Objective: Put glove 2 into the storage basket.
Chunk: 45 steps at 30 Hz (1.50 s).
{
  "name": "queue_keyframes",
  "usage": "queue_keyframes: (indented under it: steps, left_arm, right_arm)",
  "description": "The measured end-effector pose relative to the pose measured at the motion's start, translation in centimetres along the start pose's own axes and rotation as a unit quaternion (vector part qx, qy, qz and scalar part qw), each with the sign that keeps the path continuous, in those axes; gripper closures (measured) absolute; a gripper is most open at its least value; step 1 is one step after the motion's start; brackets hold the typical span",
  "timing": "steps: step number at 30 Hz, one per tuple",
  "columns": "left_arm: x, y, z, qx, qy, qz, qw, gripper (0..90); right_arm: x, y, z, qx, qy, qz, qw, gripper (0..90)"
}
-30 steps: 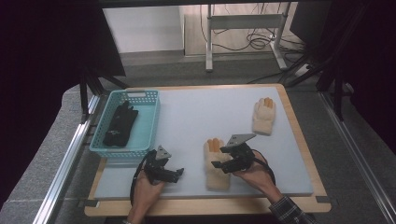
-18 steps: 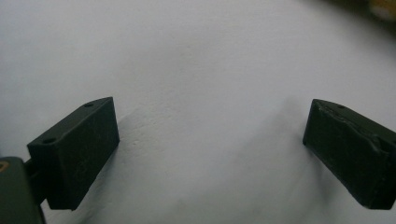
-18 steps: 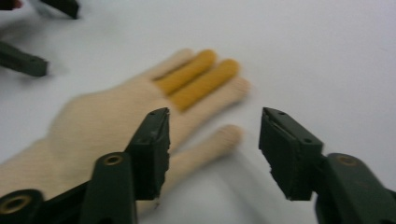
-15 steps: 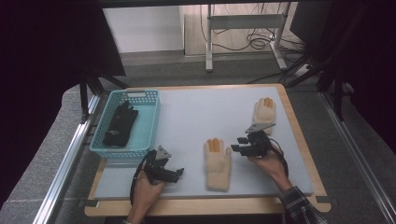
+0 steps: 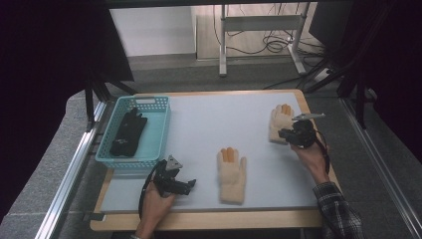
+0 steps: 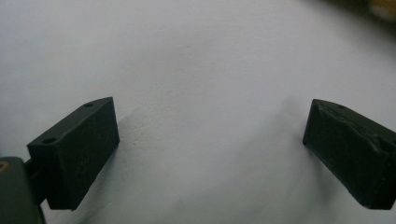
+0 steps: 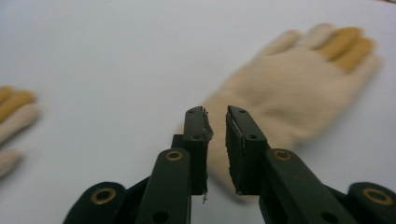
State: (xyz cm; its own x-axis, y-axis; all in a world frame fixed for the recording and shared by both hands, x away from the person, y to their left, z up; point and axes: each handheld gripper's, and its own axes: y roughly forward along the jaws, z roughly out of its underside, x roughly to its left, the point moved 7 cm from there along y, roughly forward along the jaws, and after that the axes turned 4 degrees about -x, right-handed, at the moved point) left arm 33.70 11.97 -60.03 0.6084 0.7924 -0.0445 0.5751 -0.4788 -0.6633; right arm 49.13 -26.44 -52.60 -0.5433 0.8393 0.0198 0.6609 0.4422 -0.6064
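A pair of black gloves (image 5: 128,132) is already laid in the teal basket (image 5: 158,133) at the table's (image 5: 199,124) left. Two cream gloves are left on the mat: one (image 5: 232,169) near the front middle, one (image 5: 279,122) at the far right. The right gripper (image 5: 287,134) is held at the cuff of the far right glove (image 7: 289,88); its jaws have just been closing and are nearly together, with no cloth seen pinched between them. The left gripper (image 5: 189,184) is parked over bare mat, jaws wide apart. Judged about halfway: both cream gloves remain to be collected.
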Motion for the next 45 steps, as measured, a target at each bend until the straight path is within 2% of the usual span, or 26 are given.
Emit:
queue_keyframes:
  steps: [1,2,3,5,6,10,12,13,15,16,20,21,22,23,24,26,28,31,33,34,37,38,39,40,43,45]
  left_arm:
    - [0.0,0.0,0.0,0.0,0.0,0.0,1.0,3.7]
    - [0.0,0.0,0.0,0.0,0.0,0.0,1.0,3.8]
    - [0.0,0.0,0.0,0.0,0.0,0.0,1.0,3.7]
    - [0.0,0.0,0.0,0.0,0.0,0.0,1.0,3.7]
    - [0.0,0.0,0.0,0.0,0.0,0.0,1.0,3.7]
    - [0.0,0.0,0.0,0.0,0.0,0.0,1.0,3.7]
    - [0.0,0.0,0.0,0.0,0.0,0.0,1.0,3.7]
    - [0.0,0.0,0.0,0.0,0.0,0.0,1.0,3.7]
    - [0.0,0.0,0.0,0.0,0.0,0.0,1.0,3.7]
    - [0.0,0.0,0.0,0.0,0.0,0.0,1.0,3.7]
    - [0.0,0.0,0.0,0.0,0.0,0.0,1.0,3.7]
    - [0.0,0.0,0.0,0.0,0.0,0.0,1.0,3.7]
    - [0.0,0.0,0.0,0.0,0.0,0.0,1.0,3.7]
    - [0.0,0.0,0.0,0.0,0.0,0.0,1.0,3.7]
    - [0.0,0.0,0.0,0.0,0.0,0.0,1.0,3.7]
    - [0.0,0.0,0.0,0.0,0.0,0.0,1.0,3.7]
    - [0.0,0.0,0.0,0.0,0.0,0.0,1.0,3.7]
    - [0.0,0.0,0.0,0.0,0.0,0.0,1.0,3.7]
    - [0.0,0.0,0.0,0.0,0.0,0.0,1.0,3.8]
    - [0.0,0.0,0.0,0.0,0.0,0.0,1.0,3.7]
    - [0.0,0.0,0.0,0.001,0.0,-0.001,1.0,3.7]
    - [0.0,0.0,0.0,0.001,0.0,-0.001,1.0,3.7]
    - [0.0,0.0,0.0,0.001,0.0,-0.001,1.0,3.8]
    - [0.0,0.0,0.0,0.001,0.0,-0.001,1.0,3.8]
    - [0.0,0.0,0.0,0.001,0.0,-0.001,1.0,3.8]
    - [0.0,0.0,0.0,0.001,0.0,-0.001,1.0,3.7]
  right_arm:
    - [-0.7,0.0,-0.1,0.0,0.002,0.009,1.0,79.4]
    - [-0.7,0.0,-0.1,0.0,0.002,0.009,1.0,79.4]
    - [-2.0,0.1,-0.4,-0.001,0.009,0.026,0.9996,81.2]
    - [-3.2,0.2,-0.6,-0.003,0.016,0.04,0.9991,82.1]
    - [-3.2,0.2,-0.6,-0.003,0.016,0.04,0.9991,82.1]
    - [-4.9,0.7,-0.7,-0.006,0.037,0.053,0.9979,80.9]
    - [-5.4,1.2,-0.5,-0.005,0.045,0.055,0.9975,74.7]
    - [-5.5,1.8,0.0,-0.003,0.053,0.053,0.9972,66.6]
    - [-5.5,2.0,0.2,-0.003,0.056,0.053,0.9971,62.8]
    - [-5.5,2.5,0.6,-0.001,0.058,0.054,0.9969,55.7]
    - [-5.6,3.2,1.2,0.004,0.069,0.051,0.9963,54.3]
    - [-5.7,3.5,1.4,0.008,0.072,0.052,0.9961,55.9]
    - [-5.7,3.7,1.6,0.005,0.091,0.039,0.9951,64.8]
    - [-5.7,3.7,1.6,0.005,0.091,0.039,0.9951,64.8]
    - [-5.5,3.9,1.7,-0.001,0.106,0.026,0.994,74.5]
    - [-5.3,4.0,1.8,-0.001,0.11,0.025,0.9936,78.4]
    - [-5.1,4.1,1.6,0.005,0.097,0.037,0.9946,84.2]
    - [-4.9,3.8,1.4,0.006,0.079,0.047,0.9957,85.3]
    - [-4.4,3.1,0.8,0.0,0.063,0.047,0.9969,86.2]
    - [-4.4,3.1,0.8,0.0,0.063,0.047,0.9969,86.2]
    - [-3.4,1.4,-0.2,-0.001,0.035,0.043,0.9984,86.3]
    - [-3.4,1.4,-0.2,-0.001,0.035,0.043,0.9984,86.3]
    - [-2.7,0.5,-0.5,0.002,0.017,0.044,0.9989,86.3]
    - [-2.7,0.5,-0.5,0.002,0.017,0.044,0.9989,86.3]
    - [-1.7,-1.4,-1.1,0.014,-0.019,0.056,0.9982,86.2]
    - [-1.5,-1.8,-1.2,0.014,-0.024,0.057,0.998,86.0]
